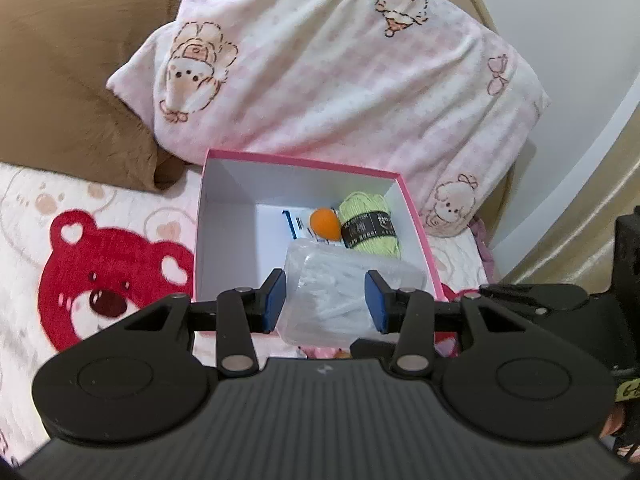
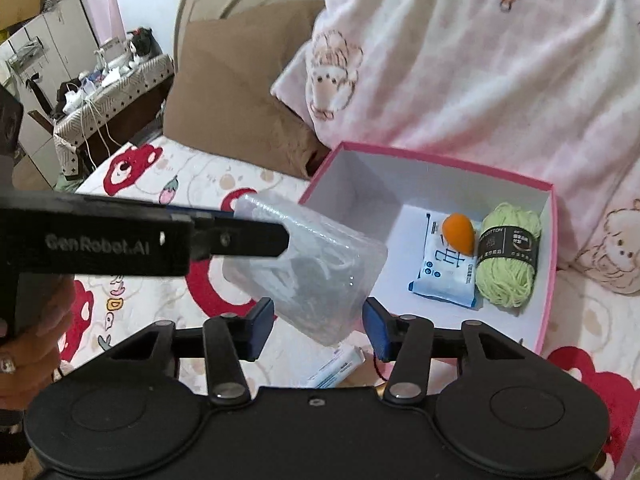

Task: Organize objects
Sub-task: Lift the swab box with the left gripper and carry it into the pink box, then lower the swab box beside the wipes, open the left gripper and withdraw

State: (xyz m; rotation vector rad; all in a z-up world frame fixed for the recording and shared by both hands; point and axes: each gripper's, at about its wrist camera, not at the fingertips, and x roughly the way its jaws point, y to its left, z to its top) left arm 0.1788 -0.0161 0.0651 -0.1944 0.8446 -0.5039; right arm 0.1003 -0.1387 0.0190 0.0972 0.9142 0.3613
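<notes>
A clear plastic box [image 1: 332, 280] of white cotton swabs hangs in the air over the near edge of a pink gift box [image 1: 304, 160]. My left gripper [image 1: 326, 302] is shut on it, blue pads against its two sides. In the right wrist view the left gripper [image 2: 260, 226] reaches in from the left onto the clear box [image 2: 312, 264]. My right gripper [image 2: 318, 326] has its pads against the clear box's lower corner. Inside the pink box [image 2: 440, 160] lie a green yarn skein [image 2: 506, 258], an orange egg-shaped sponge [image 2: 460, 232] and a wipes pack [image 2: 444, 276].
The pink box sits on a bear-print bedspread [image 1: 100, 280], backed by a pink cartoon pillow [image 1: 340, 60] and a brown pillow [image 1: 60, 60]. A white-and-blue packet [image 2: 336, 368] lies on the spread under my right gripper. A cluttered table [image 2: 108, 88] stands beyond the bed's left side.
</notes>
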